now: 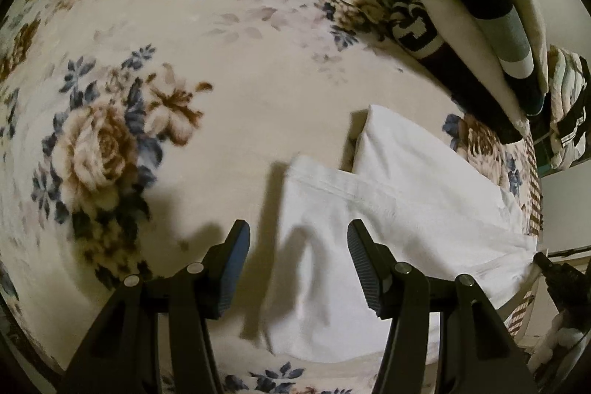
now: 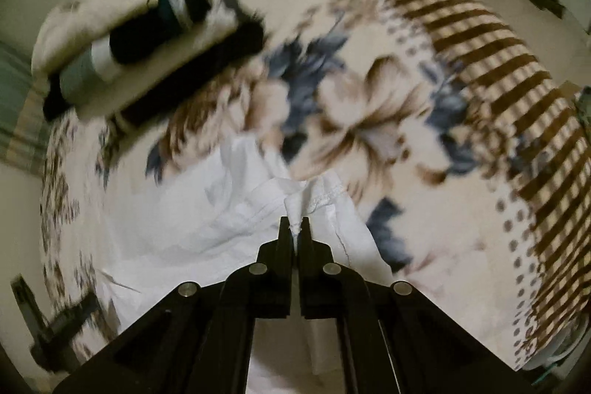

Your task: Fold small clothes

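Garment (image 1: 388,194) on blanket (image 1: 221,69) (stack (image 1: 476,36) behind)

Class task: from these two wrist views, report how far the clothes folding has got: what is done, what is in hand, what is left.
Done: a pile of folded clothes sits at the blanket's far side. In hand: the right gripper is shut on a pinch of the white garment, which lies partly folded; the left gripper is open above it. Left: finishing this garment's folds and adding it to the pile.

White garment (image 1: 388,194) on cream blanket (image 1: 221,61) with blue-brown flowers.
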`<action>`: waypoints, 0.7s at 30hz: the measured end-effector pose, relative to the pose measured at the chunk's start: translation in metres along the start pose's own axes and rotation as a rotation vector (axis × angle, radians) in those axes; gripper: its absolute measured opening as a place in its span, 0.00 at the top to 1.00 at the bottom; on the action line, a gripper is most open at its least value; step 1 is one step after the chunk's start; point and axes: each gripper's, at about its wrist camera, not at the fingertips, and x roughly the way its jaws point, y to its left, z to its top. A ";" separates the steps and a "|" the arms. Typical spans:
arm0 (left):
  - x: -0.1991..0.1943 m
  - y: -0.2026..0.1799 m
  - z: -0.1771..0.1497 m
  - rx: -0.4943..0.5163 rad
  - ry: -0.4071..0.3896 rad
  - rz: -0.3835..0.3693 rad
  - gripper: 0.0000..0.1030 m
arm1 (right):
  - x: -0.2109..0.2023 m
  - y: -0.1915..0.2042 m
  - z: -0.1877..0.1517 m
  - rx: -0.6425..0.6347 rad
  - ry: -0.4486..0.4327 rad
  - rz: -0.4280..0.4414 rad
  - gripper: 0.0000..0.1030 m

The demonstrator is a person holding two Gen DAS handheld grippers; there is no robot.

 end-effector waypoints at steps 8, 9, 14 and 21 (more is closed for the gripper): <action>0.049 -0.010 0.009 0.037 0.087 -0.061 0.49 | 0.028 -0.025 0.015 0.114 0.129 0.047 0.96; 0.057 -0.011 0.010 0.038 0.104 -0.076 0.49 | 0.030 -0.030 0.016 0.126 0.154 0.063 0.96; 0.060 -0.019 0.016 0.085 0.047 -0.117 0.92 | 0.013 -0.058 0.019 0.177 0.101 0.079 0.62; 0.050 -0.017 0.022 0.092 -0.004 -0.114 0.95 | 0.040 -0.086 0.023 0.221 0.174 0.105 0.62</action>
